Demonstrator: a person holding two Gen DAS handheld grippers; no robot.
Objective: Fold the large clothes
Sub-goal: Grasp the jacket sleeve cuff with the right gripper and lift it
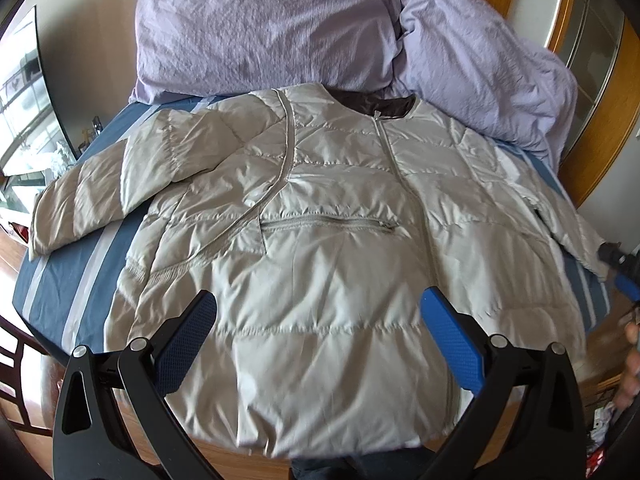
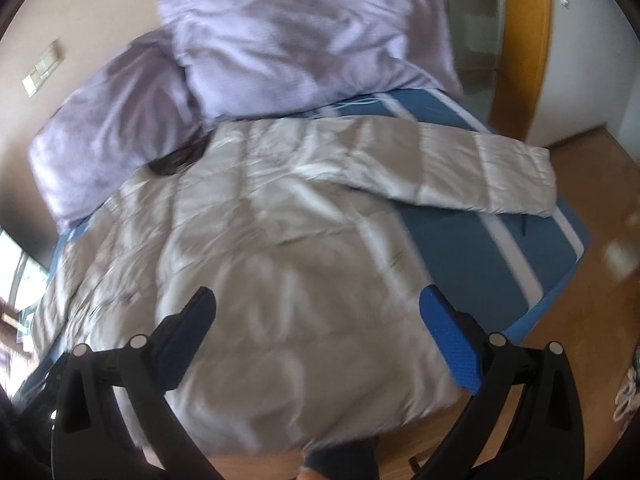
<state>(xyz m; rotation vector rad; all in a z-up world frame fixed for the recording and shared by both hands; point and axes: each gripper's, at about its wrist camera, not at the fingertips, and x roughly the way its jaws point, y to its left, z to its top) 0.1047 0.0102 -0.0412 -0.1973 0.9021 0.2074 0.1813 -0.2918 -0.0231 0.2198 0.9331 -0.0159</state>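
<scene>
Now, with both your left gripper [image 1: 318, 336] and right gripper [image 2: 318, 338] spread wide and empty above the pale grey quilted jacket [image 1: 320, 240] lying flat across the blue striped bed [image 1: 52, 292] mid-frame, pinch each sleeve's cuff and fold inward squarely.

The left tongs [image 1: 318, 310] gape wide, with nothing between the two blue pads. The right tongs [image 2: 318, 310] gape wide too, and hold nothing. A hand [image 1: 632, 364] shows at 3 o'clock in the left view.
</scene>
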